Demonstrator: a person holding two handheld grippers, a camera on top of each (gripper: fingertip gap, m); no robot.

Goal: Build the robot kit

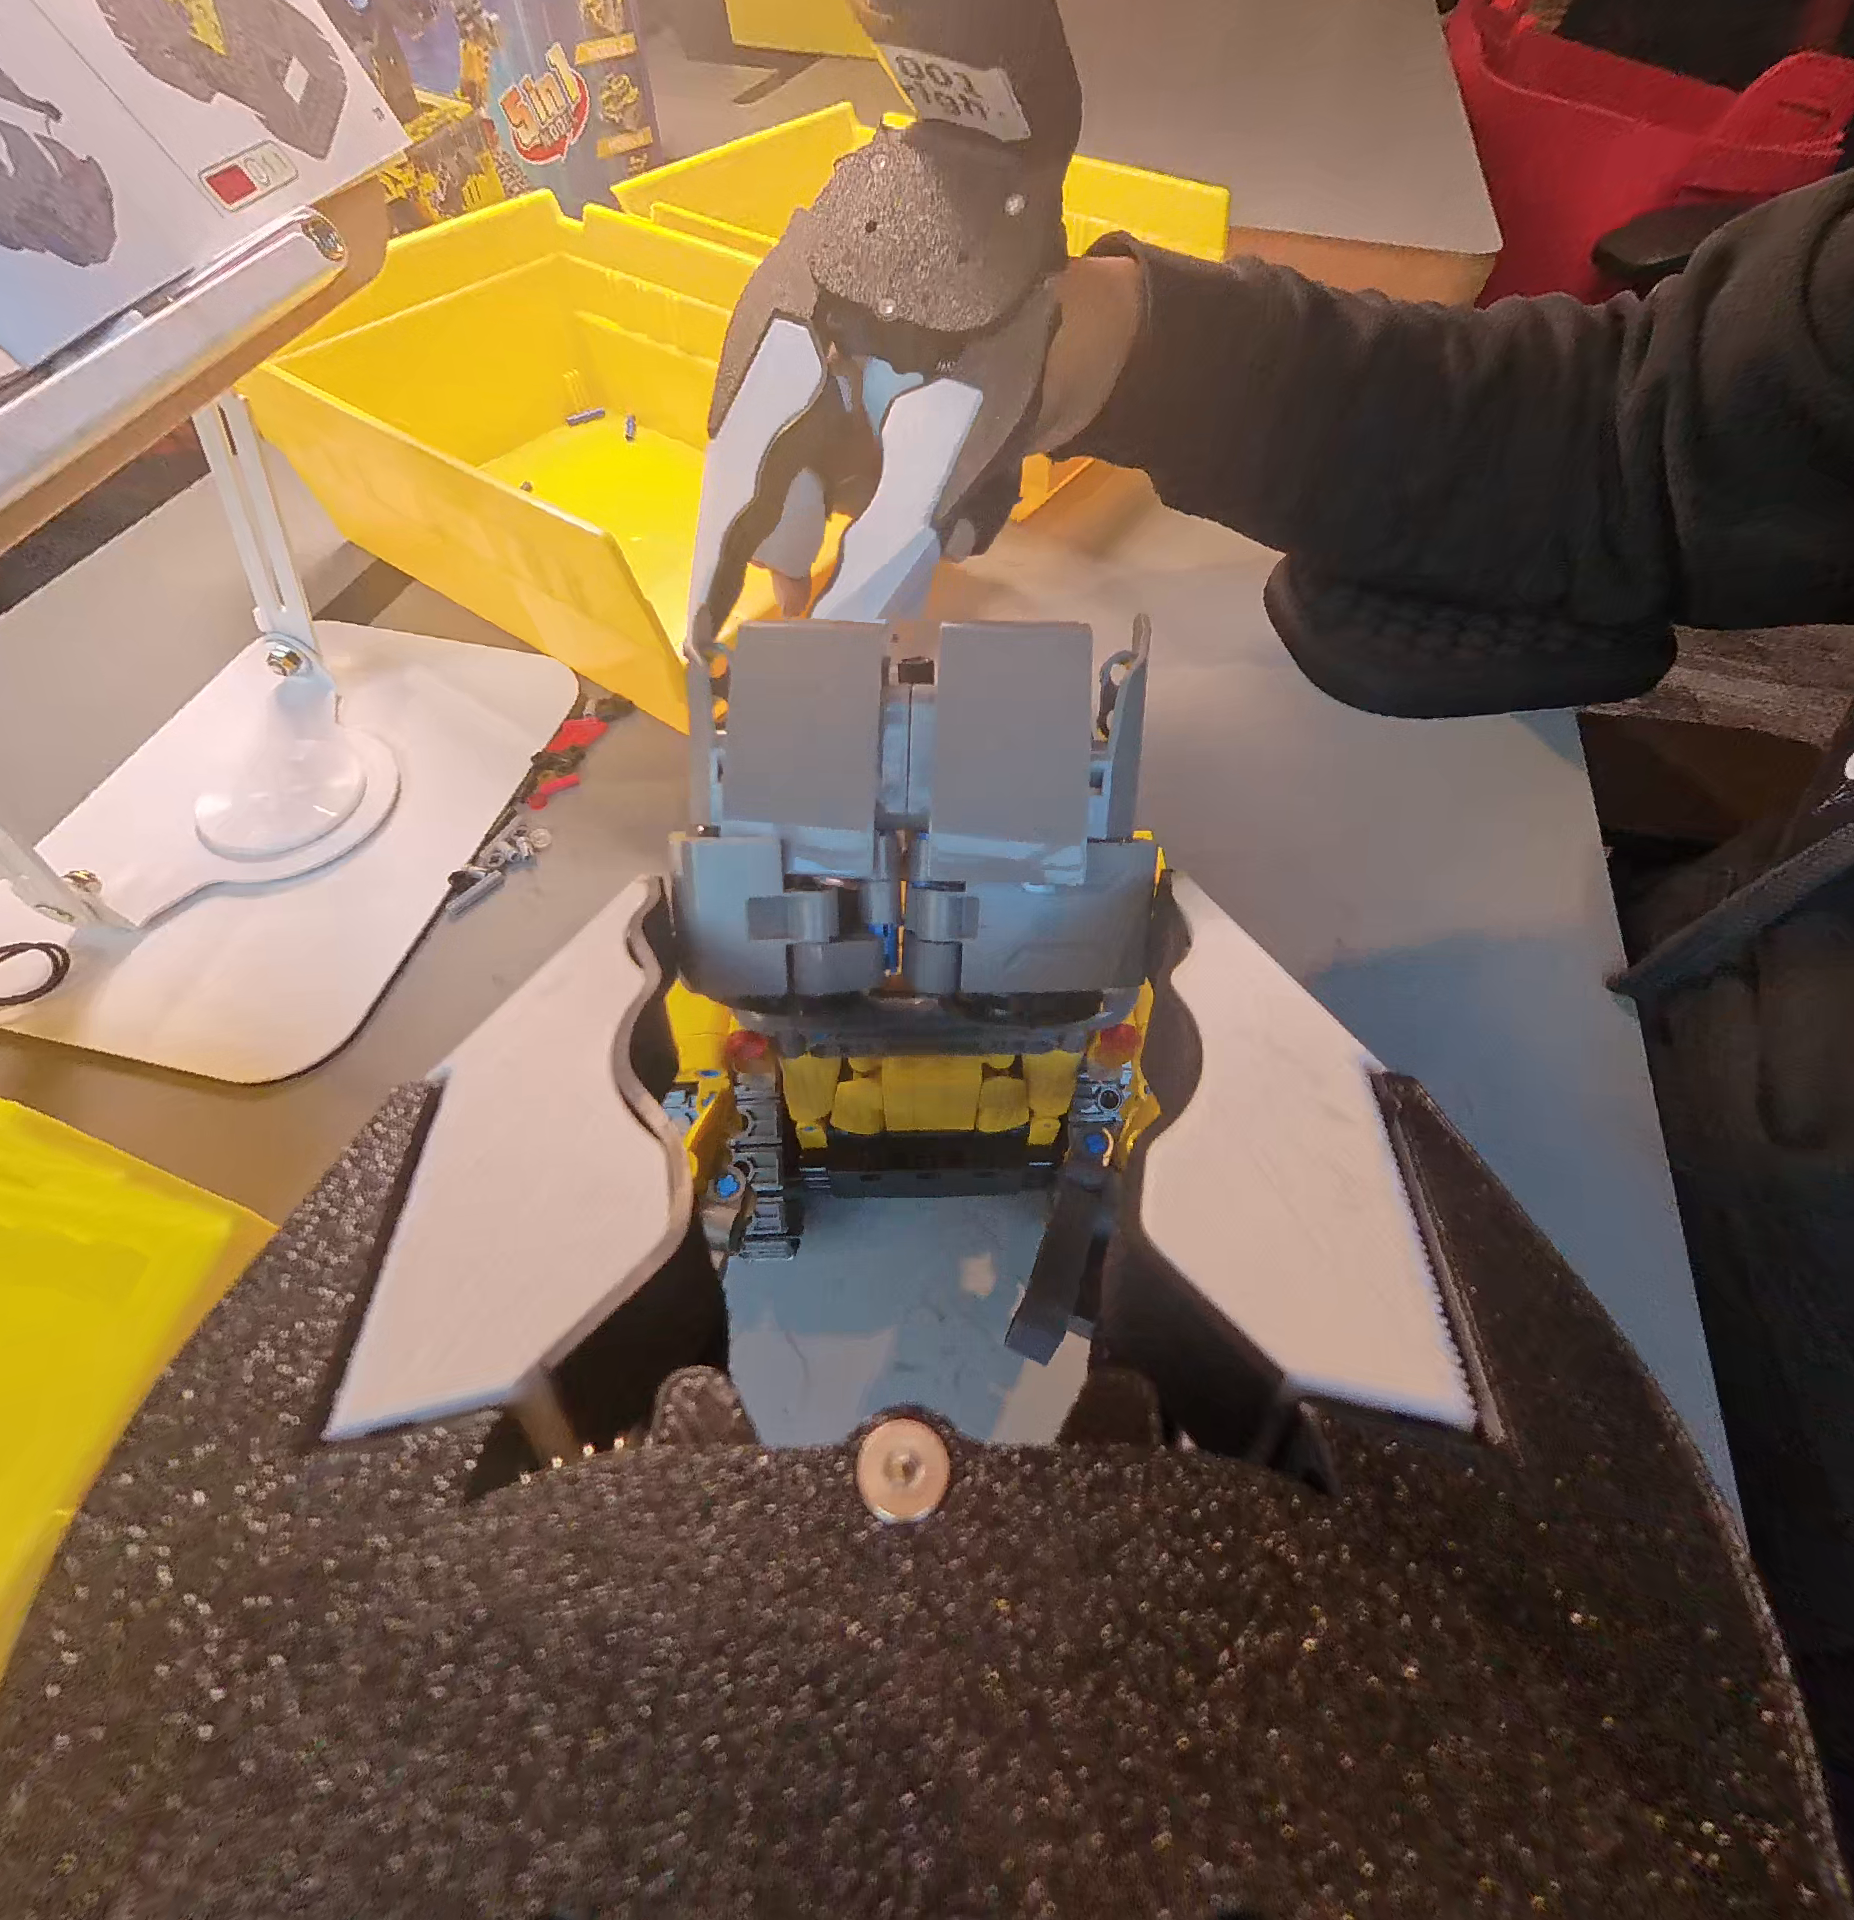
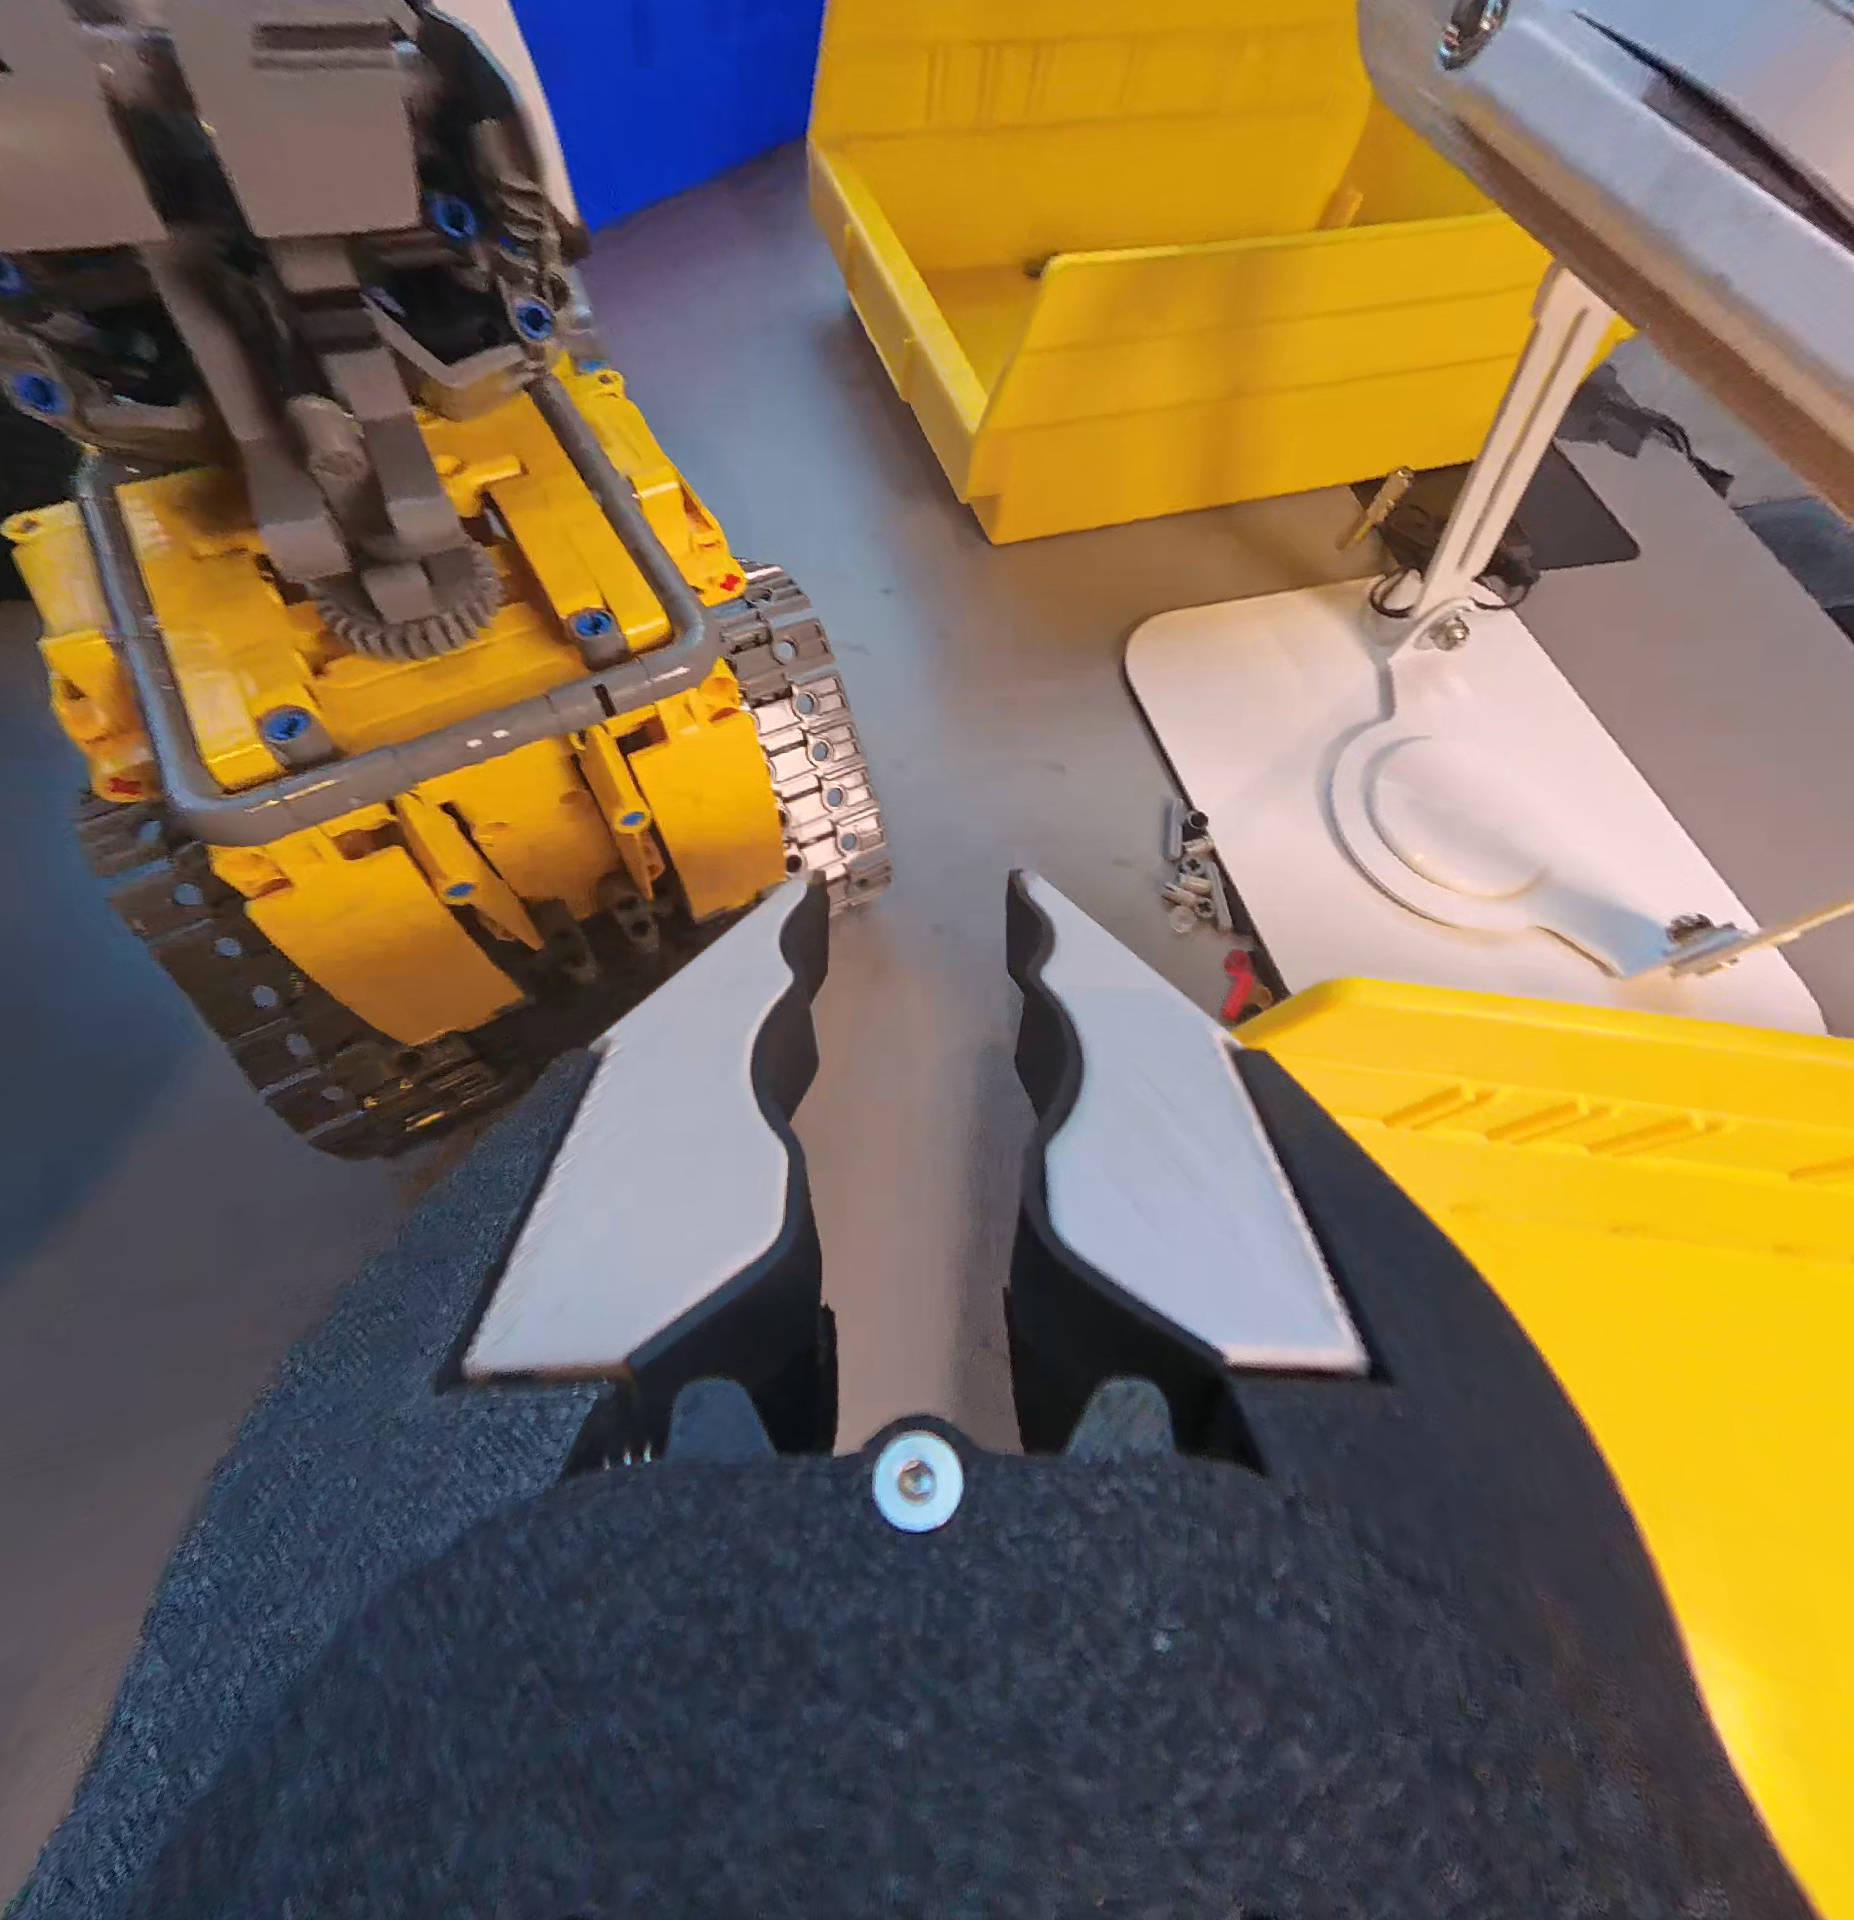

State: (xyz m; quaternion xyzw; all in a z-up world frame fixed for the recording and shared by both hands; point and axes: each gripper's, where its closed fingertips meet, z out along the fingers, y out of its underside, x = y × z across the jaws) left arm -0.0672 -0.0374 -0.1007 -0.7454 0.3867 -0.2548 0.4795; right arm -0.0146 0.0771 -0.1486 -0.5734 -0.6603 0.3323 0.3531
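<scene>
A brick-built tracked vehicle model [image 1: 902, 1091], yellow below and grey on top, stands on the grey table. My left gripper [image 1: 907, 894] is shut on it, with a white finger pressed on each side of its grey upper part. My right gripper [image 2: 915, 888] is open and empty, with bare table between its fingers. In the right wrist view the model [image 2: 414, 707] stands to the left, its track just beyond the left fingertip [image 2: 798, 904]. In the left wrist view the right gripper [image 1: 777, 623] points down at the model's far top-left edge, next to a thin grey upright panel [image 1: 703, 727].
Yellow bins stand behind the model [image 1: 466, 416], [image 2: 1162, 343], and another sits close on the right [image 2: 1577, 1247]. A white stand base [image 1: 279, 831], [image 2: 1474, 810] carries an open booklet [image 1: 123, 135]. Small loose pieces [image 1: 507, 852], [image 2: 1193, 873] lie beside the base. A dark sleeve [image 1: 1422, 416] reaches in from the right.
</scene>
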